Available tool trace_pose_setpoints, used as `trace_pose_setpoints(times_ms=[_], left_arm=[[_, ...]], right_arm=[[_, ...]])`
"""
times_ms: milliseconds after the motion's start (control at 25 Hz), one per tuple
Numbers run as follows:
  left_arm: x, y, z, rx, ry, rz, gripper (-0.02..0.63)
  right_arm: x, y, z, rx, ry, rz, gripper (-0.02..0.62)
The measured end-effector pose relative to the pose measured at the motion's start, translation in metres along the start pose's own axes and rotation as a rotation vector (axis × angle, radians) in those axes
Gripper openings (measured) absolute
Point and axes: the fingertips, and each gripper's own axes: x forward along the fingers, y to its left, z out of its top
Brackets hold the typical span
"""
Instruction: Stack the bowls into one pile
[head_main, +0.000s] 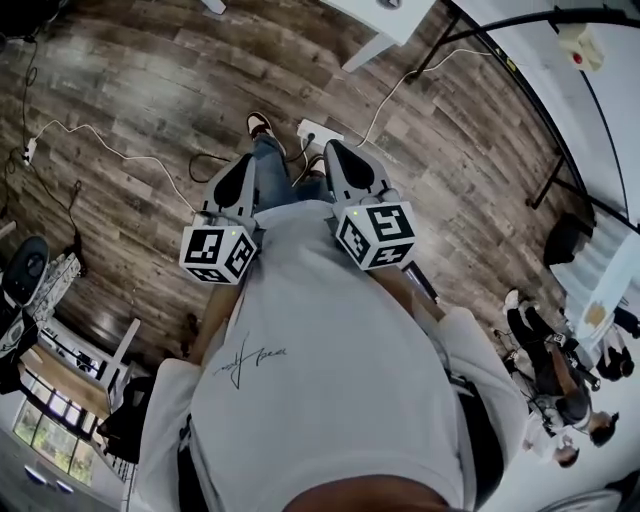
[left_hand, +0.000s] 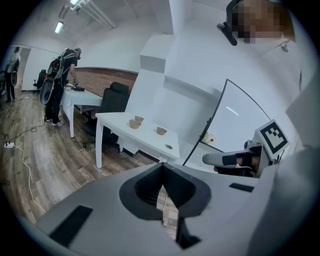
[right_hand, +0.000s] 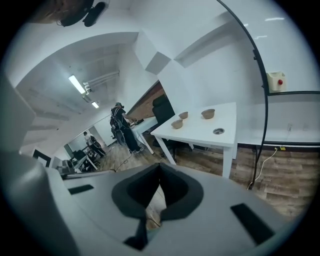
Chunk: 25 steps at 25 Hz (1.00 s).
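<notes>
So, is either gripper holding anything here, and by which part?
Nothing is held: the left gripper and the right gripper both have their jaws closed and empty.

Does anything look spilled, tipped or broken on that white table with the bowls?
Nothing stands out. Three bowls sit upright on the white table, not yet stacked, and nothing looks spilled or damaged from this distance.

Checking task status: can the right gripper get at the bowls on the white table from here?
Probably not yet. The right gripper is shut, and the bowls sit on the white table across wooden floor; nothing blocks the way.
</notes>
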Motion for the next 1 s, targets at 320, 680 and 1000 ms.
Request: trace_pose_setpoints(times_ms=[320, 680, 1000], left_arm=[[0.020, 0.063, 0.042, -0.021, 0.000, 0.037, 0.000], [0.039, 0.125, 0.098, -0.011, -0.051, 0.018, 0.000], [0.042, 0.170, 0.134, 0.009, -0.110, -0.017, 0.000]], right_arm=[[0.067, 0.024, 0.033, -0.044, 0.019, 0.019, 0.009], [0.136, 0.066, 0.083, -0.175, -0.010, 0.014, 0.009], [0.183, 0.108, 0.100, -0.248, -0.012, 0.042, 0.011]])
